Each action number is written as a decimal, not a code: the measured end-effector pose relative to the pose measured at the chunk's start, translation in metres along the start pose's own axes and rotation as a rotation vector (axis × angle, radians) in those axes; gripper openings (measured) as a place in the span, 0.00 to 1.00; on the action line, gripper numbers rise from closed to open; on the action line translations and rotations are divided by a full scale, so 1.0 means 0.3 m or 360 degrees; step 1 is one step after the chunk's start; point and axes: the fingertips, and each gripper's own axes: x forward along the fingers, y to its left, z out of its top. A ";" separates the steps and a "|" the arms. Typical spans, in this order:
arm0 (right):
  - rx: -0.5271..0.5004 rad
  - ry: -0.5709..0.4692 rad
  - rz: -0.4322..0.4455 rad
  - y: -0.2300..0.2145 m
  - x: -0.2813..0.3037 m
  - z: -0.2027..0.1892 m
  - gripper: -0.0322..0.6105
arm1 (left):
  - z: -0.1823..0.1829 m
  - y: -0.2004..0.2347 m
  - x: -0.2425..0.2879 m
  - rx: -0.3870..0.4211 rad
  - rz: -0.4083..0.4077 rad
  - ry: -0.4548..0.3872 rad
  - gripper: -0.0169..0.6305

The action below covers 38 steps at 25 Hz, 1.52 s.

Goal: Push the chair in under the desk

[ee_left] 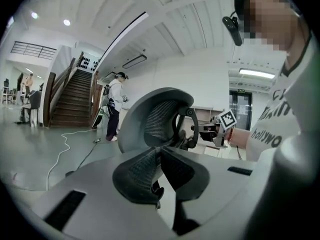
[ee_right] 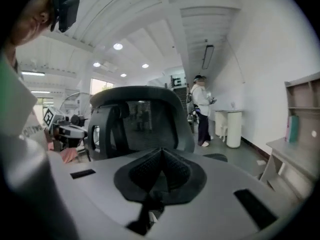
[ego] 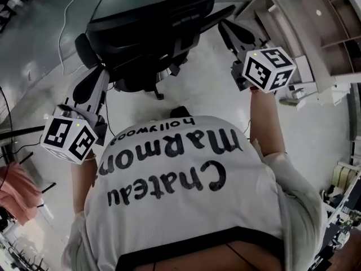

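The black mesh office chair (ego: 152, 33) stands on the floor ahead of me, its back towards me. The light desk (ego: 316, 44) is to the right of it. My left gripper (ego: 100, 75) reaches up beside the chair's left side, and the right gripper (ego: 225, 28) is near its right armrest. Whether either one touches the chair I cannot tell. In the left gripper view the jaws (ee_left: 160, 150) are shut and empty, with the chair back (ee_left: 155, 116) just beyond them. The right gripper (ee_right: 161, 153) is also shut and empty, facing the backrest (ee_right: 142, 119).
A cable (ego: 65, 16) trails over the grey floor at far left. A pink cloth (ego: 17, 191) lies at the left edge. A person (ee_right: 202, 109) stands further off by white bins (ee_right: 232, 128). A staircase (ee_left: 70, 99) rises in the background. A teal bottle (ee_right: 292, 128) stands on the desk (ee_right: 295, 159).
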 end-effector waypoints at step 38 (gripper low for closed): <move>-0.1350 0.0906 0.0802 -0.046 0.157 -0.167 0.39 | -0.156 -0.005 0.173 0.1141 0.0376 0.1112 0.33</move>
